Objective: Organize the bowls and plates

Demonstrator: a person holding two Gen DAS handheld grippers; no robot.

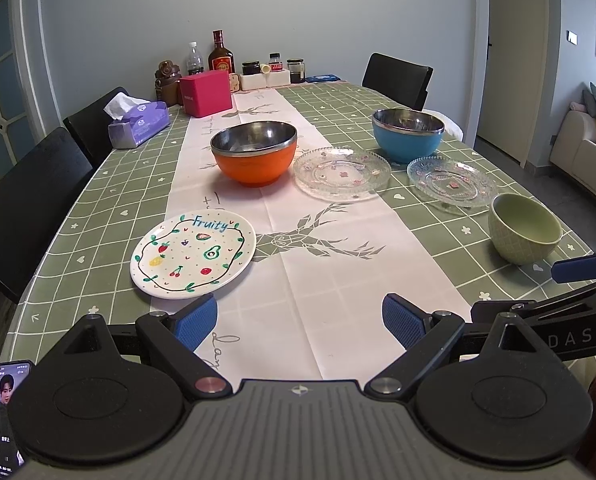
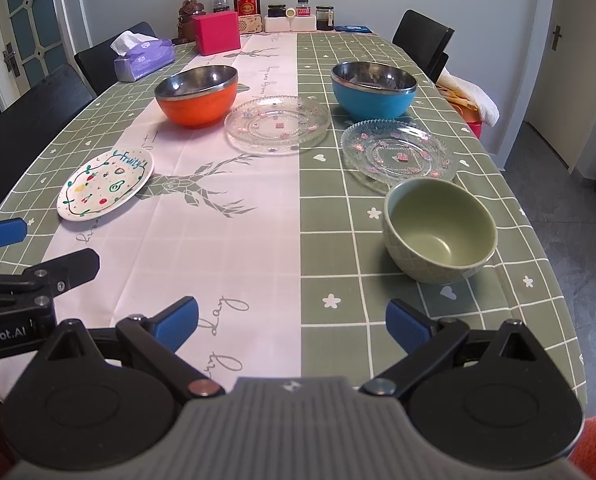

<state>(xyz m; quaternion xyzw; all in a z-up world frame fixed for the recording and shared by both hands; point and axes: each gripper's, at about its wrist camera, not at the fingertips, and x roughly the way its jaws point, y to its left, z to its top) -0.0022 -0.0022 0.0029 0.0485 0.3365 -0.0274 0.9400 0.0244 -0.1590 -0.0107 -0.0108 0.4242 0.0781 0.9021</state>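
Grey walls enclose a long bench (image 1: 97,184) covered with a green checked cloth and a pale central runner printed with deer figures. Left tongs (image 1: 300,322) hover above the near edge of the runner, blue pads spread wide apart and grasping nothing. Right tongs (image 2: 291,322) hover beside them, pads likewise released and empty. Nearest the left tongs lies a white fruit-pattern plate (image 1: 193,255), flat on the cloth at the runner's left border. Beyond it stands an orange bowl (image 1: 254,153) with a steel interior, upright on the runner. Just beside the orange bowl, to its right, rests a clear glass plate (image 1: 342,173). A blue bowl (image 2: 374,89) with a steel interior stands further right, and a second glass plate (image 2: 398,155) lies in front of it. A green ceramic bowl (image 2: 440,230) stands upright near the right edge, just in front of that second plate. At the far end are a pink box (image 1: 205,93), a purple tissue box (image 1: 138,123), several bottles and jars. Black chairs (image 1: 25,208) line both sides.
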